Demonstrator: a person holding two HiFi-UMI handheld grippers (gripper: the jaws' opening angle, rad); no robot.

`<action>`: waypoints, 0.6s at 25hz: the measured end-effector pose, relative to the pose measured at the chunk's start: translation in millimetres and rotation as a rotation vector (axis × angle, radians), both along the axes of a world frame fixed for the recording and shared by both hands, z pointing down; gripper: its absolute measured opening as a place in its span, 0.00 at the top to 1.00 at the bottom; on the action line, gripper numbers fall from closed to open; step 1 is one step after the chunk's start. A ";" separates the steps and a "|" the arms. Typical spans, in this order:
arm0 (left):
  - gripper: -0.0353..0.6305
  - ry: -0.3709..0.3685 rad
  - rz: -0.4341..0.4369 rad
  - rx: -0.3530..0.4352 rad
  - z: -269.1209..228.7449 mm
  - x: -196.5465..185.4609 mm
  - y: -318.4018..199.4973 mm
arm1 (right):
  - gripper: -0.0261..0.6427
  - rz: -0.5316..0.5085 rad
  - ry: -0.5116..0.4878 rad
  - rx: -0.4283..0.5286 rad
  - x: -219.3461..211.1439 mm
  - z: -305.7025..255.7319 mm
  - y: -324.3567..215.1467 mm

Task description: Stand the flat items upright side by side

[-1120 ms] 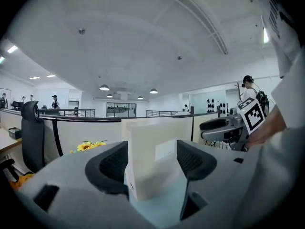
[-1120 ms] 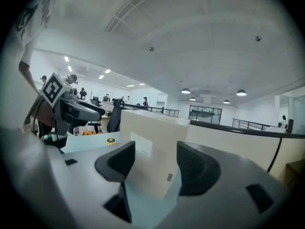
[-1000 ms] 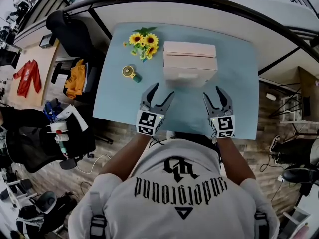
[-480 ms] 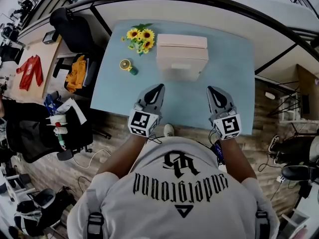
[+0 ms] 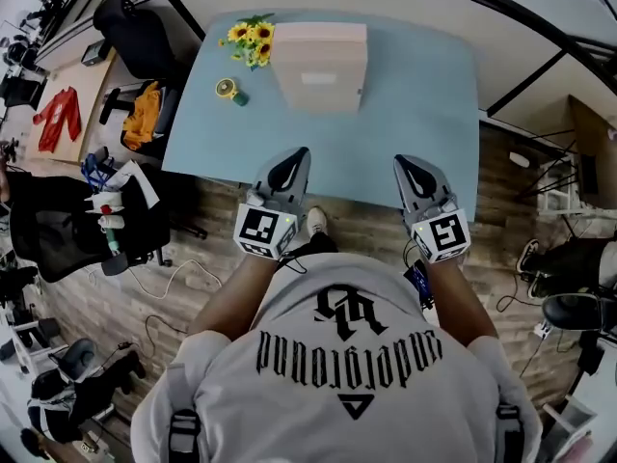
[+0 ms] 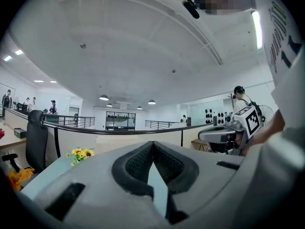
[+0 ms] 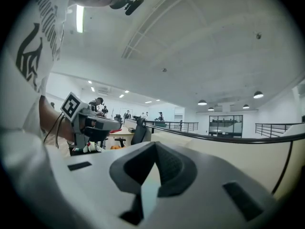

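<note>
The flat items stand as a pale pink block [image 5: 320,54] at the far middle of the light blue table [image 5: 424,95]. Both grippers hang back over the table's near edge, well short of the block. In the head view my left gripper [image 5: 297,154] has its jaws closed together with nothing between them, and my right gripper [image 5: 406,163] is the same. The left gripper view shows its pads meeting at the tips [image 6: 152,145], empty. In the right gripper view the pads [image 7: 155,147] also meet, empty. Both grippers point level across the room.
A bunch of sunflowers [image 5: 249,39] and a small yellow and green object [image 5: 228,90] sit at the table's far left. A black chair [image 5: 135,32] and clutter stand left of the table. A dark railing [image 5: 540,22] curves behind it.
Both grippers were open close to the pink block. Their jaws have closed empty, and both hands have drawn back toward the person to the table's near edge.
</note>
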State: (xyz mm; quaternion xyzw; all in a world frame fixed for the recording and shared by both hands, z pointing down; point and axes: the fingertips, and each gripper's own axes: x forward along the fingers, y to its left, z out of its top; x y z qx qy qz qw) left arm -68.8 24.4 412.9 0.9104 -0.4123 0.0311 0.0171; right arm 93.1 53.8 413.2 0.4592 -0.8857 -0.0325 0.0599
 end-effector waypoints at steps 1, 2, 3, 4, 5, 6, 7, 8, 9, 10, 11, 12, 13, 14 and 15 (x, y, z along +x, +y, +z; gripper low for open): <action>0.95 -0.003 0.001 0.006 -1.2 4.7 12.6 | 0.95 -0.008 -0.001 0.003 3.8 -0.7 11.7; 0.95 -0.006 0.000 0.012 -2.0 9.1 25.4 | 0.95 -0.016 -0.002 0.006 7.6 -1.5 23.3; 0.95 -0.007 -0.002 0.016 -2.6 12.8 38.1 | 0.95 -0.023 -0.002 0.008 11.1 -2.2 34.7; 0.95 -0.006 -0.006 0.019 -3.1 15.6 50.8 | 0.95 -0.031 -0.002 0.011 14.3 -2.8 46.1; 0.95 -0.005 -0.011 0.022 -3.9 17.7 63.5 | 0.95 -0.037 -0.001 0.013 17.2 -3.5 57.5; 0.95 -0.004 -0.017 0.026 -4.9 19.4 76.4 | 0.95 -0.044 0.000 0.015 19.7 -4.3 68.9; 0.95 -0.006 -0.021 0.034 -6.4 21.0 88.8 | 0.95 -0.052 0.001 0.017 21.7 -5.1 80.0; 0.95 -0.011 -0.025 0.043 -8.2 22.3 100.3 | 0.95 -0.060 0.001 0.019 22.9 -6.2 90.2; 0.95 -0.018 -0.027 0.051 -10.4 23.1 110.8 | 0.95 -0.068 0.000 0.021 22.9 -7.7 99.7; 0.95 -0.023 -0.029 0.051 -12.5 23.1 120.7 | 0.95 -0.076 -0.001 0.024 21.8 -9.3 109.0; 0.95 -0.024 -0.031 0.043 -14.5 22.4 130.1 | 0.95 -0.083 0.000 0.028 19.9 -10.9 118.1; 0.95 -0.023 -0.033 0.035 -16.1 20.9 138.8 | 0.95 -0.087 0.001 0.034 18.1 -12.6 126.7; 0.95 -0.023 -0.036 0.037 -17.2 18.6 146.6 | 0.95 -0.090 0.004 0.040 16.8 -14.4 134.8; 0.95 -0.025 -0.040 0.044 -18.3 15.7 154.0 | 0.95 -0.091 0.005 0.045 16.1 -16.1 142.5; 0.95 -0.027 -0.046 0.052 -20.1 12.8 160.8 | 0.95 -0.094 0.004 0.047 15.3 -18.0 149.6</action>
